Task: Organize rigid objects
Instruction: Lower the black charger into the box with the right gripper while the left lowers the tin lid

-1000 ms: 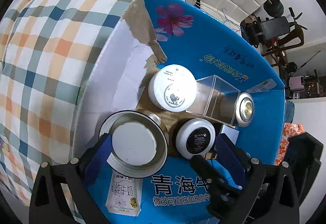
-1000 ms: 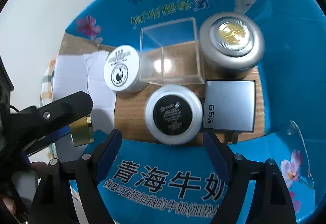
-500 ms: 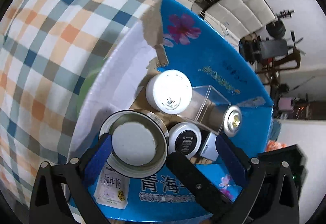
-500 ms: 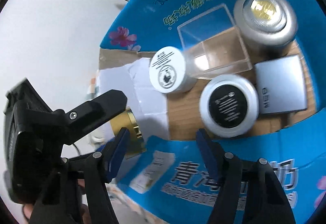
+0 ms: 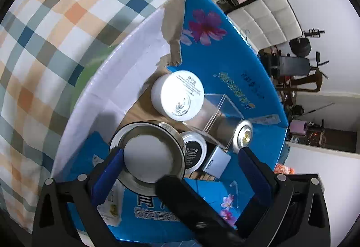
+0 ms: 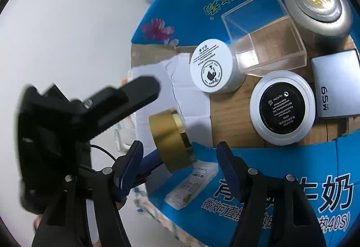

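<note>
Plaid-cloth table (image 5: 40, 49) w/ blue box (image 5: 225, 62) on it.

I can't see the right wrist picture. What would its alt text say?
A blue cardboard box seen from above holds a white jar, a black-lidded jar, a clear plastic cube, a silver tin and a grey charger. At left, the other gripper carries a gold jar over the box's edge; the open right gripper frames the foreground.

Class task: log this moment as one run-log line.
left gripper: holds gold jar over blue box | right gripper: open, empty | in box: four jars/containers, grey charger
</note>
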